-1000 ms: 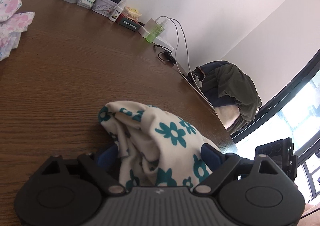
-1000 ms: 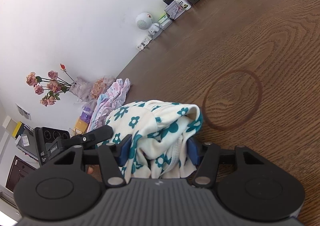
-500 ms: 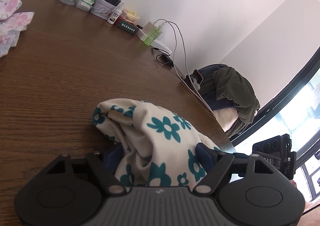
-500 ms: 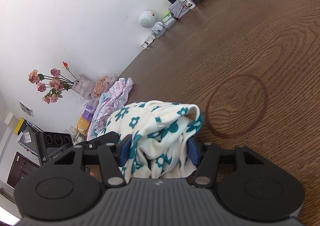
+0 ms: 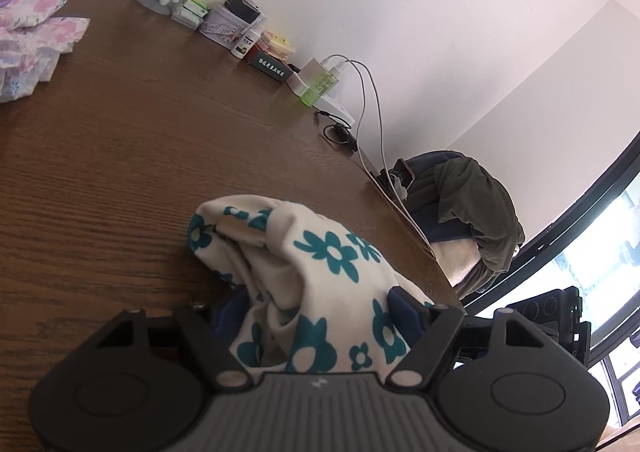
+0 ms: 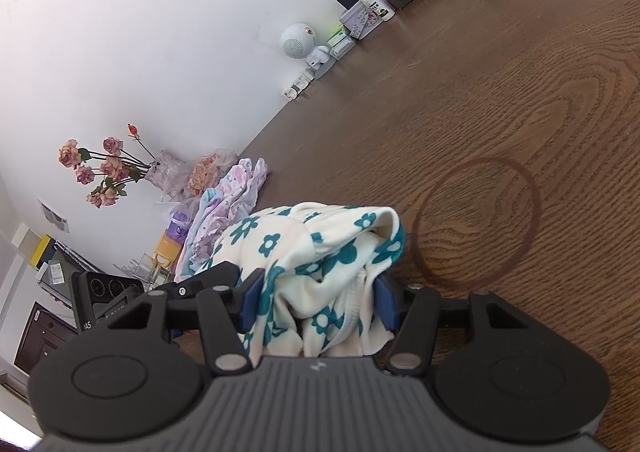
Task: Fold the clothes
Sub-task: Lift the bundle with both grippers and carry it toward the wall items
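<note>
Both jaws grip the floral garment (image 5: 320, 272); the left gripper's (image 5: 316, 312) have just been closing

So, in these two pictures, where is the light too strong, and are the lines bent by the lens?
Left wrist view: the window is blown out to white and its dark frame curves strongly. Right wrist view: lighting is even, the table shows no glare, and the corners go black.

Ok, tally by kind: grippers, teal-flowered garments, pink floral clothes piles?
Cream garment with teal flowers: 1
Black two-finger grippers: 2 (left gripper, jaws just closing with that garment between them; right gripper)
Pink floral clothes pile: 1
Total: 4
</note>
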`<state>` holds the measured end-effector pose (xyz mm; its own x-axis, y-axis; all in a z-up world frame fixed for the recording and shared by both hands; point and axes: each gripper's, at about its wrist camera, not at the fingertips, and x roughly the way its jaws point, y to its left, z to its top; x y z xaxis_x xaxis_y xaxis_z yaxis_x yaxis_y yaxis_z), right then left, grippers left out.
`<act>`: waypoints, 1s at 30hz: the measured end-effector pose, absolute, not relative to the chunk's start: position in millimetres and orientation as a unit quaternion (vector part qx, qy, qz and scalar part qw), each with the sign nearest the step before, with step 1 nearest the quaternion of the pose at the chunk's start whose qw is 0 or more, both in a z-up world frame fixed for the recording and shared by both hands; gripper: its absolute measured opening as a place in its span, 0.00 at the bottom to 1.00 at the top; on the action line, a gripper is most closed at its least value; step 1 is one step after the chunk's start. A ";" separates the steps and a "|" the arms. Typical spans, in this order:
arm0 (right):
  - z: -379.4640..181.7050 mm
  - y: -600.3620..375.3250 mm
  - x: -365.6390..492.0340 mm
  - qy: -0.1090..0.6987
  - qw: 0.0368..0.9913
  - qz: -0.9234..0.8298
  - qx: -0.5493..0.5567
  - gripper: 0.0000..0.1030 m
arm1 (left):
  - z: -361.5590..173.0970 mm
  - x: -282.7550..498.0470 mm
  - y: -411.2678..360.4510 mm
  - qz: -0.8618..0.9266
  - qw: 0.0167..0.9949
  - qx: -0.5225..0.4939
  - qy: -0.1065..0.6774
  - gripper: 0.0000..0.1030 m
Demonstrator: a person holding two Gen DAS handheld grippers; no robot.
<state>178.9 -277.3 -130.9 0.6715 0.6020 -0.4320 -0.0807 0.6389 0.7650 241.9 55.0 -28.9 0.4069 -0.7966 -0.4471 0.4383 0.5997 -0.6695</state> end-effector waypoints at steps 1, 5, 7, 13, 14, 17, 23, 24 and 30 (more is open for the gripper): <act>-131.1 -277.3 178.6 0.350 0.835 0.205 0.373 0.53 | -28.6 241.4 54.8 -0.383 0.807 -0.231 0.386 0.70; -130.4 -277.6 177.8 0.348 0.834 0.208 0.374 0.50 | -27.7 240.6 54.8 -0.383 0.808 -0.235 0.382 0.70; -129.2 -277.4 177.6 0.346 0.835 0.211 0.372 0.49 | -26.4 240.4 54.8 -0.382 0.808 -0.238 0.380 0.70; -122.8 -277.5 181.5 0.339 0.839 0.216 0.367 0.47 | -18.8 241.6 53.7 -0.379 0.811 -0.251 0.367 0.68; -120.1 -278.2 182.8 0.336 0.840 0.217 0.366 0.47 | -16.3 242.2 53.0 -0.379 0.812 -0.255 0.363 0.68; -109.2 -282.0 188.0 0.326 0.845 0.223 0.361 0.47 | -6.1 244.0 50.1 -0.377 0.817 -0.262 0.349 0.68; -70.6 -297.1 213.7 0.305 0.857 0.242 0.337 0.47 | 27.6 259.5 35.8 -0.366 0.833 -0.274 0.311 0.68; -63.5 -300.1 219.4 0.301 0.859 0.245 0.333 0.47 | 34.3 264.0 32.8 -0.364 0.837 -0.275 0.303 0.68; -17.9 -321.4 280.1 0.280 0.865 0.275 0.313 0.47 | 75.1 313.0 14.0 -0.350 0.856 -0.273 0.263 0.68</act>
